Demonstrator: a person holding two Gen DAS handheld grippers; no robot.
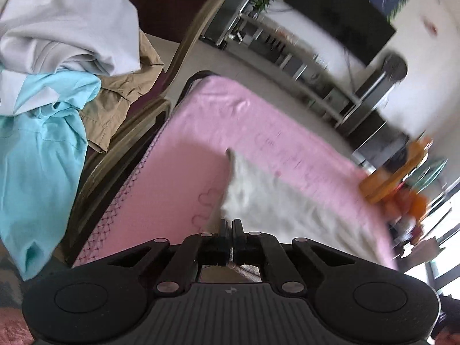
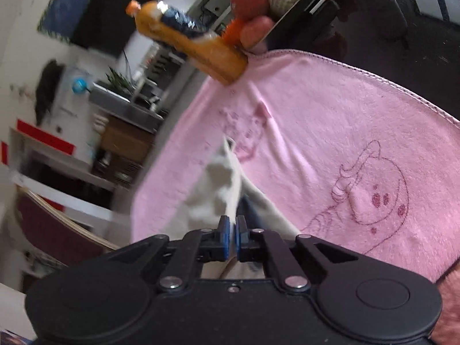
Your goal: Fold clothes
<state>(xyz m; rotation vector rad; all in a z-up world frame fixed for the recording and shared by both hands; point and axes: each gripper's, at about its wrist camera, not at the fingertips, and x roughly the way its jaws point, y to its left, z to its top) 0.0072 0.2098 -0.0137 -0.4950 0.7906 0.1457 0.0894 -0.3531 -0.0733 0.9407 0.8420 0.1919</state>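
Two tongs, left (image 1: pixel 230 224) and right (image 2: pixel 232 221), each pinch closed on a soft, limp white garment (image 1: pixel 270 201) by its edge.

The pink towel (image 2: pixel 330 132) is fluffy, matt cloth with stitched edging. The white garment (image 1: pixel 267 198) looks soft cloth. Both grippers' bodies are matt black plastic.

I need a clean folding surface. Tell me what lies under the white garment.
The white garment lies on a pink towel with stitched cartoon outlines. Both the left tongs and the right tongs are closed on its cloth. What the towel covers is hidden.
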